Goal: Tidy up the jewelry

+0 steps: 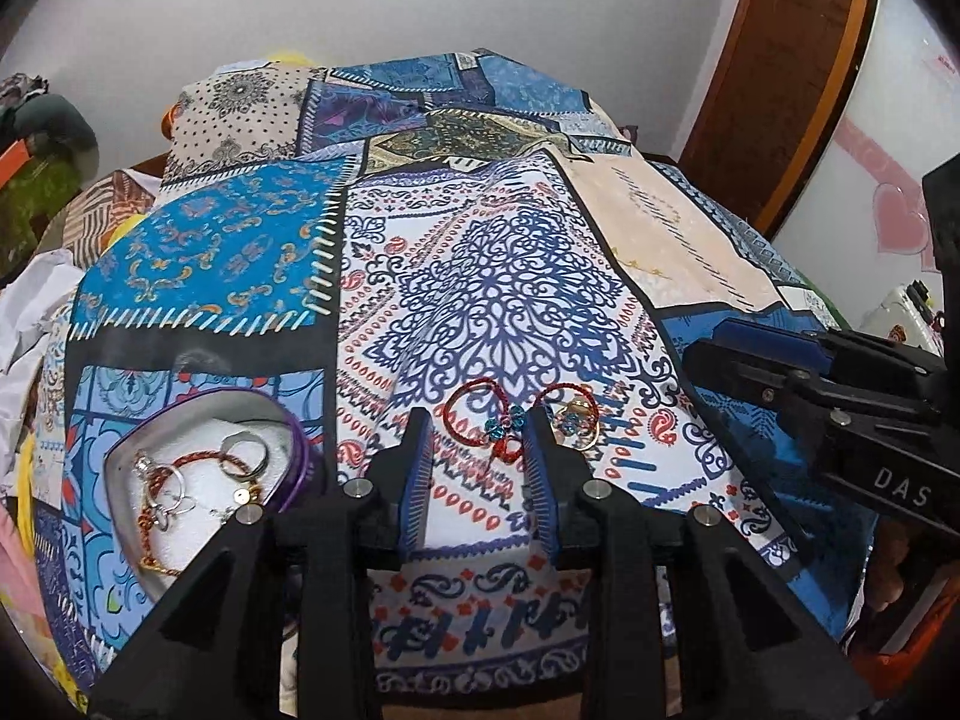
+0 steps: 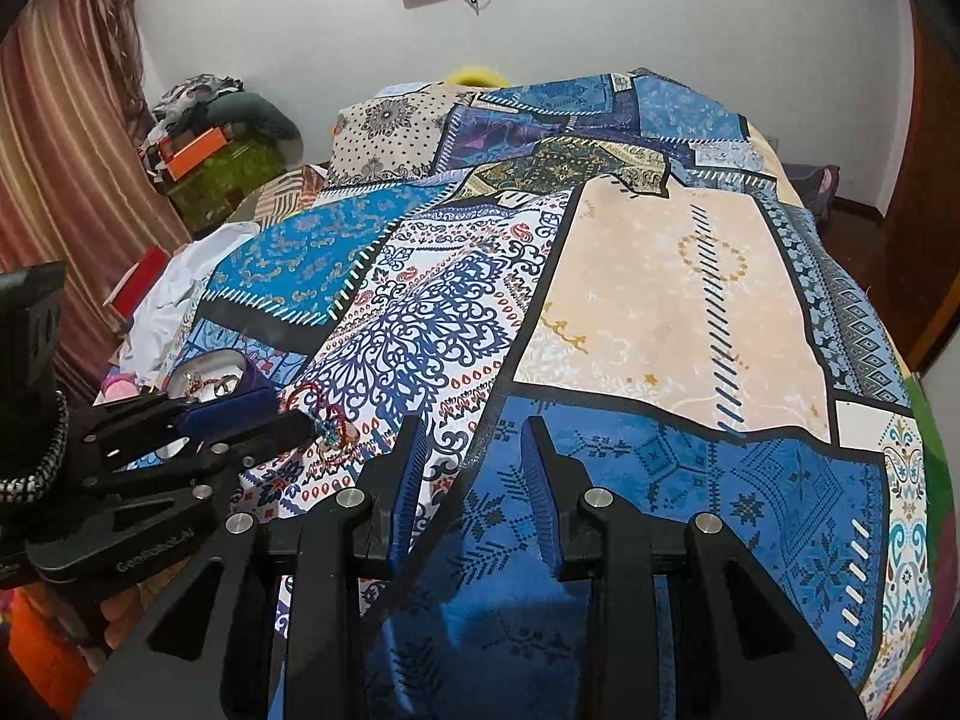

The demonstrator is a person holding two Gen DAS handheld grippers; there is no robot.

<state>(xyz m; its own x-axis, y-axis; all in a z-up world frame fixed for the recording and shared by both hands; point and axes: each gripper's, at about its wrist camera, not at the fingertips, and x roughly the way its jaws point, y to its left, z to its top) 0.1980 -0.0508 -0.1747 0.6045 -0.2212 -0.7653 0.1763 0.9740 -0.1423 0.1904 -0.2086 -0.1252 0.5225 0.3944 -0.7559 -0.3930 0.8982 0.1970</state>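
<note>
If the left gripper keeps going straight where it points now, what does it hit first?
Most likely the red twisted bracelet with blue beads, lying on the patterned bedspread just ahead of the left gripper; its open jaws frame it. Depth is uncertain.

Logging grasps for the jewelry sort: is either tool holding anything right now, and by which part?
Nothing is held. The left tool hangs open over the red bracelet on the bedspread; the right tool is open over bare cloth.
</note>
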